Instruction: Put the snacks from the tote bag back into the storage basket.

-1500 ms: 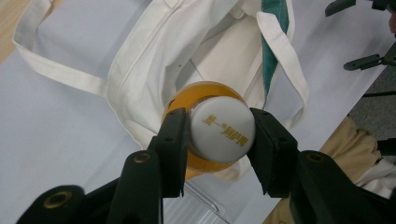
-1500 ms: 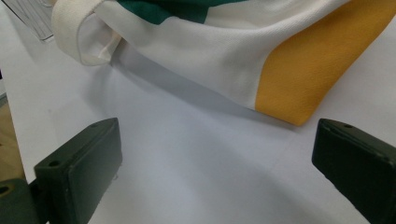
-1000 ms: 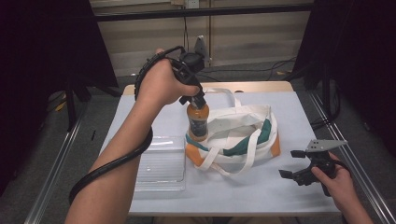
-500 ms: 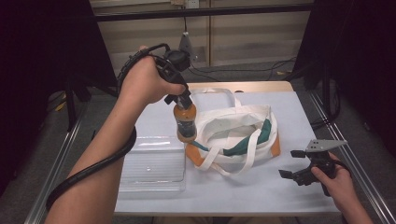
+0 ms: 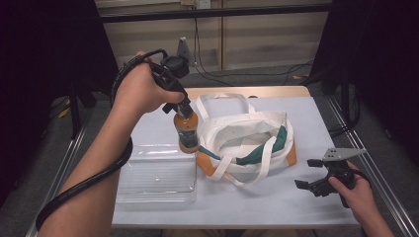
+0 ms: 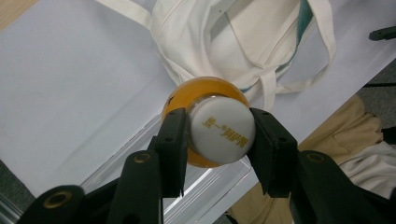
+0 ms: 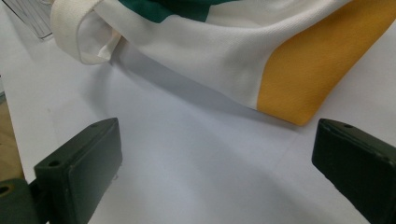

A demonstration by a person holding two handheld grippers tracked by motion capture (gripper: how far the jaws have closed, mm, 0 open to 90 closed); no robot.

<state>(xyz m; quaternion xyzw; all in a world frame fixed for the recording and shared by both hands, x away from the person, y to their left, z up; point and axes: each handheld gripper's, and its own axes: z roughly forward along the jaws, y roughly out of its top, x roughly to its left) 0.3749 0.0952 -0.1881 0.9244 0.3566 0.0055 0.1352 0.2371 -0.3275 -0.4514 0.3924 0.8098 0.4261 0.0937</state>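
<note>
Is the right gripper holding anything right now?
No, the right gripper has its jaws wide apart over bare table.

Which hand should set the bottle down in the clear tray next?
Left. The left gripper already clamps the bottle by its cap, hanging just above the clear tray. The right gripper is open and rests on the table past the tote bag, far from the tray.

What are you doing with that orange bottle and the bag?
A person holds tongs in each hand at a table. The left tongs are shut on the white cap of an orange drink bottle, holding it upright in the air between a canvas bag and a clear plastic tray. The right tongs rest open on the table beside the bag, holding nothing.
</note>
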